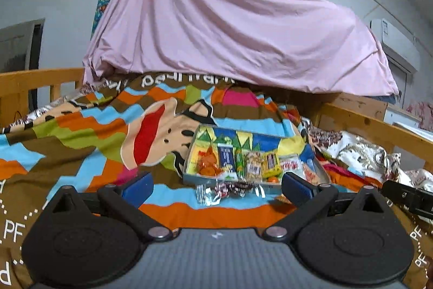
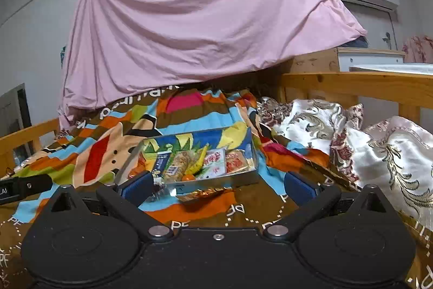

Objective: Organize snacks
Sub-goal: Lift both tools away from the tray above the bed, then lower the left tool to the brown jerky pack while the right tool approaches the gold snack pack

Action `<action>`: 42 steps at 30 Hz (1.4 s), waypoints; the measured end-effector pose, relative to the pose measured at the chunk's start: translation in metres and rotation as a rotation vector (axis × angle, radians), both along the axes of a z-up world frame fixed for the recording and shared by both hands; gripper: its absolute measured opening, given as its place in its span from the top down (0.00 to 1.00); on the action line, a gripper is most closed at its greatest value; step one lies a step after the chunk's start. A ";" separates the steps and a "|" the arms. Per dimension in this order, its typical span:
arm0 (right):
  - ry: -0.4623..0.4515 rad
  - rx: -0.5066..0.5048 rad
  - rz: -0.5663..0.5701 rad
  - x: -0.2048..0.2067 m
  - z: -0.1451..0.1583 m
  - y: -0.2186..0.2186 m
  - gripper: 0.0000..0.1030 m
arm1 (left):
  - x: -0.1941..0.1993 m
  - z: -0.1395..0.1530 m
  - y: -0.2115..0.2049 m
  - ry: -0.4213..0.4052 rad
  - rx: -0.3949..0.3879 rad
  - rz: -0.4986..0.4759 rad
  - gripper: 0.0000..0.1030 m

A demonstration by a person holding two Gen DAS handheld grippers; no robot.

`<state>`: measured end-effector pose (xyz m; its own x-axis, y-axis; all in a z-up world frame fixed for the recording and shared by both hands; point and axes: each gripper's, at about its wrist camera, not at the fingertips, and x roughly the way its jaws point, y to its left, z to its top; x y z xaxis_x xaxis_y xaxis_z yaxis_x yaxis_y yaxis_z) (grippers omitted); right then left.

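Snacks mostly sit packed already in the tray (image 1: 189,167), which lies on the patterned bedspread (image 1: 67,142) just right of centre in the left wrist view and at centre in the right wrist view. A few pieces are not yet in: small clear-wrapped candies (image 1: 230,190) lie on the cover just in front of the tray's near wall, and a gold-foil packet (image 2: 203,192) rests close beside them, low in the middle of the right view.

My left hand-held gripper (image 1: 216,190) has its jaws spread wide with nothing between them, and the candies lie framed in that gap. My right hand-held gripper (image 2: 216,187) is likewise wide open and empty, the foil packet lying ahead between its fingers.

I judge this to be the tail end of the job: gathering the strays. Next I would lower over one loose piece, pinch it gently since the wrappers look slippery and soft, then lift it over the wall into a free spot.
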<state>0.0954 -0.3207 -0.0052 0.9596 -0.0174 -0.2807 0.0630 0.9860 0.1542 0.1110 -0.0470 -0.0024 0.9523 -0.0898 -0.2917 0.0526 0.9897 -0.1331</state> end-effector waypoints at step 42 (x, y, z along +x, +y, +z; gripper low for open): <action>0.117 -0.111 0.090 0.037 -0.010 0.032 0.00 | 0.031 -0.014 -0.008 0.166 0.095 0.135 0.00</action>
